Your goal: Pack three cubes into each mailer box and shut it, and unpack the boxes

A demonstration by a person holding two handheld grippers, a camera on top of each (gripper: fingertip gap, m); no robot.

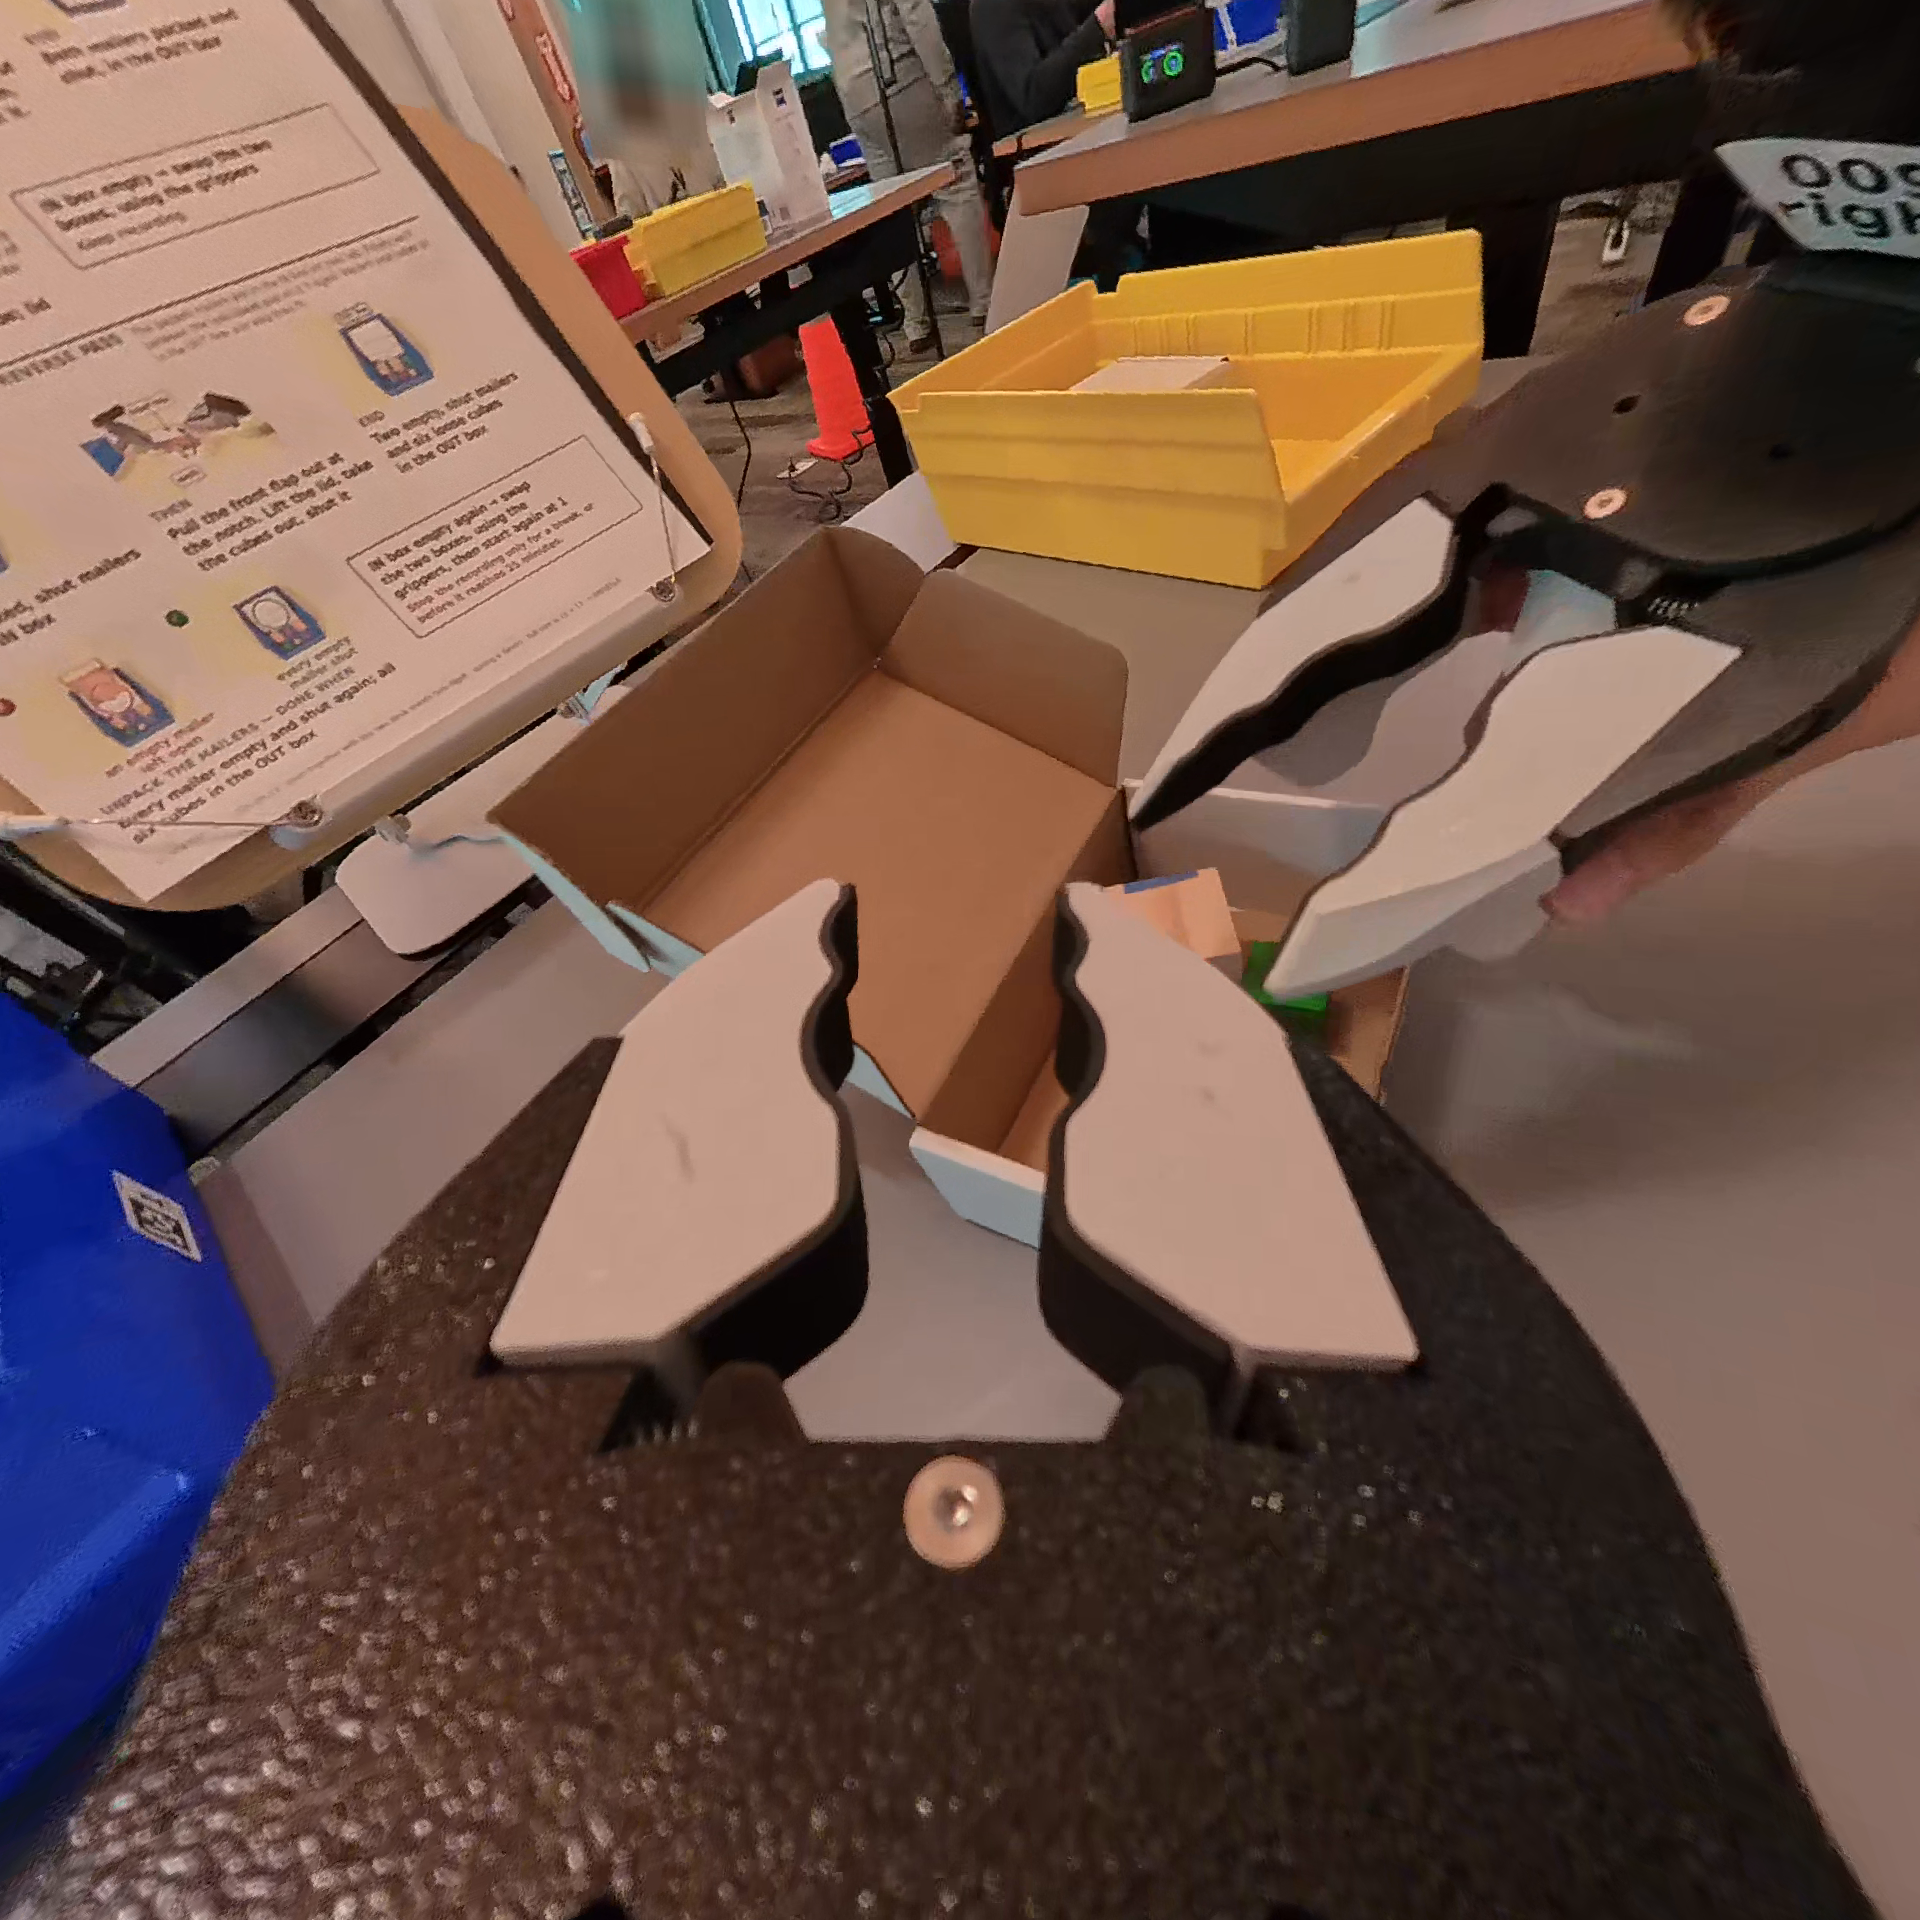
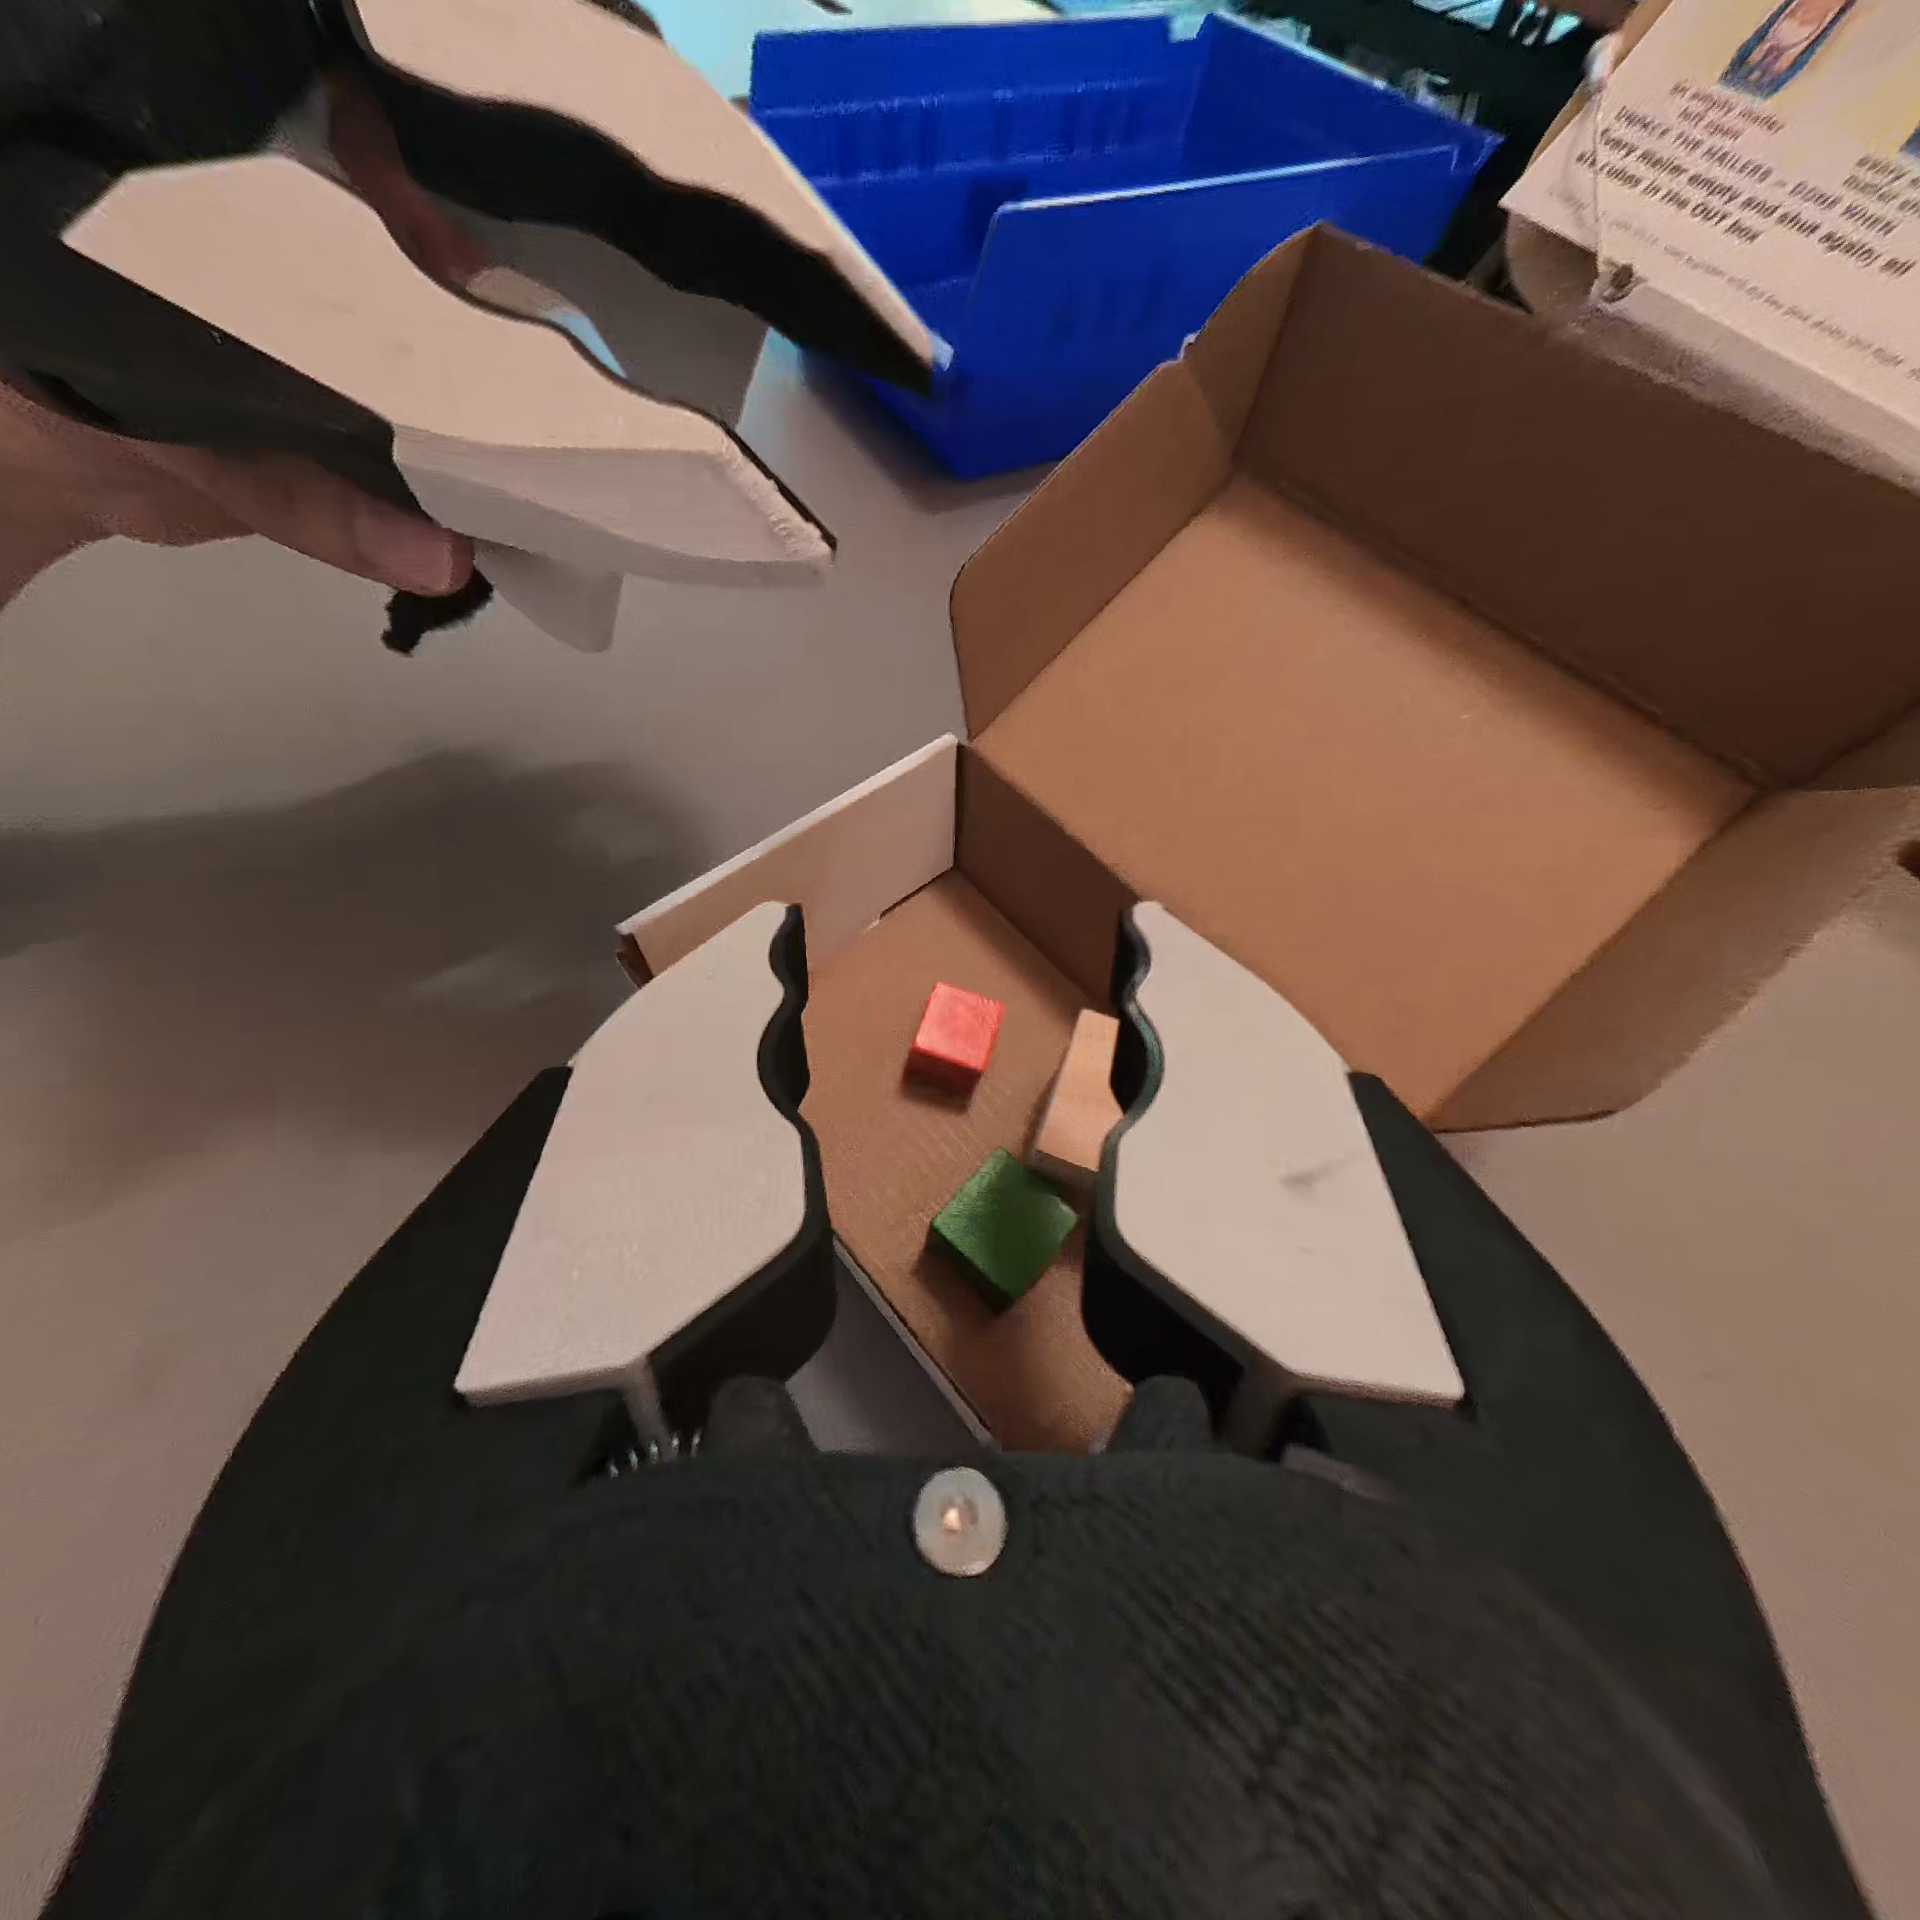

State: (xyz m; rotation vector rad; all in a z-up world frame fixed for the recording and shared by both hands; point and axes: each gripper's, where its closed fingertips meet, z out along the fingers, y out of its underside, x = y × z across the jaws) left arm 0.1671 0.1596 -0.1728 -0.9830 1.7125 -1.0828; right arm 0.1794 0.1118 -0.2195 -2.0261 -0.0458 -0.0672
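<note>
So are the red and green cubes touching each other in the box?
Apart. The right wrist view shows bare cardboard floor between the red cube and the green cube.

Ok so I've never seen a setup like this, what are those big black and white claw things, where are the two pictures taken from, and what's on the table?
Those claws are tools, not a robot: a person holds one in each hand. Each picture comes from a camera on one tool, looking along its two fingers.

The left wrist view shows the left hand-held gripper, open and empty, with the other one farther off. The right wrist view shows the right hand-held gripper, also open and empty, above an open mailer box.

Inside the box lie a red cube, a green cube and a plain wooden cube. On the grey table there is also a blue bin, a yellow bin and an instruction sheet.
</note>
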